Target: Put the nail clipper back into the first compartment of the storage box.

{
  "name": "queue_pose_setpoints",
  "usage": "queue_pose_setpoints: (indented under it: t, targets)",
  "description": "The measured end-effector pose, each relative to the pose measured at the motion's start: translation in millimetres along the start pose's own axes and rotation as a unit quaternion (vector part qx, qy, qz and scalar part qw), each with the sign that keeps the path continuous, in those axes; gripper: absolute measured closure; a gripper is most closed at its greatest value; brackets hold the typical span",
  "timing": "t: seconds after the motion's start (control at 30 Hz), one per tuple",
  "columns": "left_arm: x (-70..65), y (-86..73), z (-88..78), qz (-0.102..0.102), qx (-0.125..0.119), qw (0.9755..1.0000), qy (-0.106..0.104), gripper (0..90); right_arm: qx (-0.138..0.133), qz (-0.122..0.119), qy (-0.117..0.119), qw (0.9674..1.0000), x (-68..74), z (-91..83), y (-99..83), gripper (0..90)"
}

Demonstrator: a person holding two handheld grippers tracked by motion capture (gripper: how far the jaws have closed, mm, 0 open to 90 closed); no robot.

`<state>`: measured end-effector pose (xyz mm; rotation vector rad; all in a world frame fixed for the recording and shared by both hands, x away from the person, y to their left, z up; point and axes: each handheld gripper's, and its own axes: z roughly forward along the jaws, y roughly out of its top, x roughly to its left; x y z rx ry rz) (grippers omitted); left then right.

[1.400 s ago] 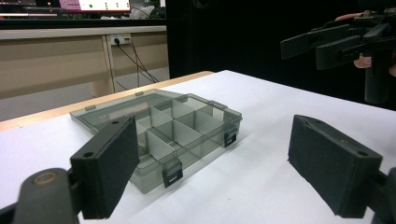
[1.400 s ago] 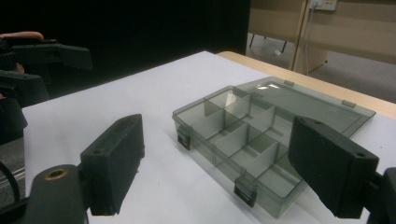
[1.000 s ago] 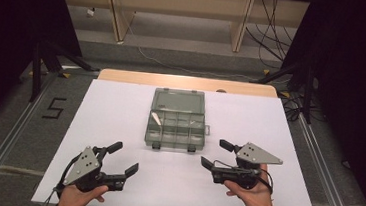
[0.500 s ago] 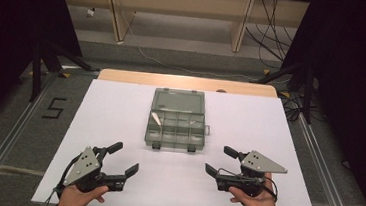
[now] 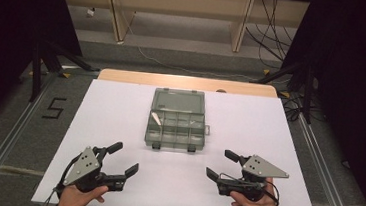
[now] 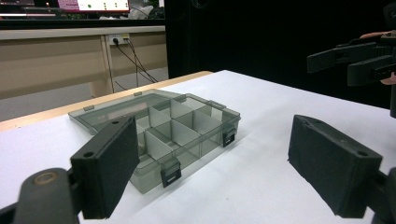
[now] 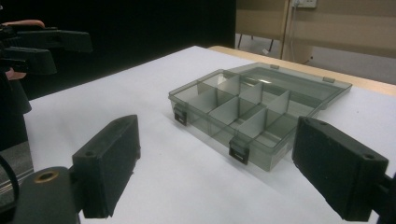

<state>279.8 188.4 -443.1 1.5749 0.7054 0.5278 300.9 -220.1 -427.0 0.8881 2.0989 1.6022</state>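
A translucent grey compartment box (image 5: 175,120) lies in the middle of the white table, its lid folded flat toward the far side and its two black latches facing me. In the left gripper view the box (image 6: 159,126) sits ahead between my jaws, well beyond them. My left gripper (image 5: 126,157) is held near the front left, open and empty. My right gripper (image 5: 218,162) is held near the front right, also open and empty, with the box (image 7: 252,105) ahead of it. Each gripper view catches the other gripper off to the side: the right one (image 6: 355,58) and the left one (image 7: 42,46).
The white table top (image 5: 269,125) has a wooden strip (image 5: 188,82) along its far edge. A floor mark "5" (image 5: 54,108) lies to the left. Stand legs (image 5: 44,56) and cables (image 5: 291,100) flank the table, and wooden furniture (image 5: 179,7) stands behind.
My right gripper has drifted a little to the right and toward the near edge of the table. The left gripper and the box have stayed put.
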Motion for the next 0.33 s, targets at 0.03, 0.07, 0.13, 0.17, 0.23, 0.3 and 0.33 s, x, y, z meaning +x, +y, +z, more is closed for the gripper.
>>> queue_pose_setpoints:
  t: [0.03, 0.07, 0.13, 0.17, 0.23, 0.3, 0.33]
  targets:
    - [-0.1, 0.0, 0.1, 0.001, 0.000, 1.0000, 0.000, 15.9, 0.000, -0.001, 0.000, 1.0000, -0.1, 0.0, -0.1, 16.0]
    - [-0.3, 0.1, 0.1, 0.001, 0.001, 1.0000, -0.001, 15.9, 0.001, -0.001, 0.003, 1.0000, -0.2, 0.1, -0.1, 15.9]
    - [-0.2, 0.2, 0.2, 0.002, 0.001, 1.0000, -0.001, 15.9, 0.001, -0.003, 0.003, 1.0000, -0.1, 0.2, -0.2, 16.0]
    - [0.1, 0.3, 0.1, 0.003, 0.002, 1.0000, 0.000, 15.9, 0.001, -0.003, 0.002, 1.0000, -0.2, 0.4, -0.3, 16.0]
    - [0.1, 0.4, 0.1, 0.003, 0.002, 1.0000, 0.000, 15.9, 0.002, -0.004, 0.006, 1.0000, -0.6, 1.0, -0.4, 16.0]
    - [-0.2, 0.4, 0.0, 0.004, 0.003, 1.0000, -0.001, 15.8, 0.005, -0.006, 0.004, 1.0000, -0.9, 0.4, -0.1, 16.0]
    - [-0.1, 0.4, 0.1, 0.004, 0.003, 1.0000, -0.001, 15.9, 0.002, -0.004, 0.005, 1.0000, -0.7, 0.6, -0.2, 16.0]
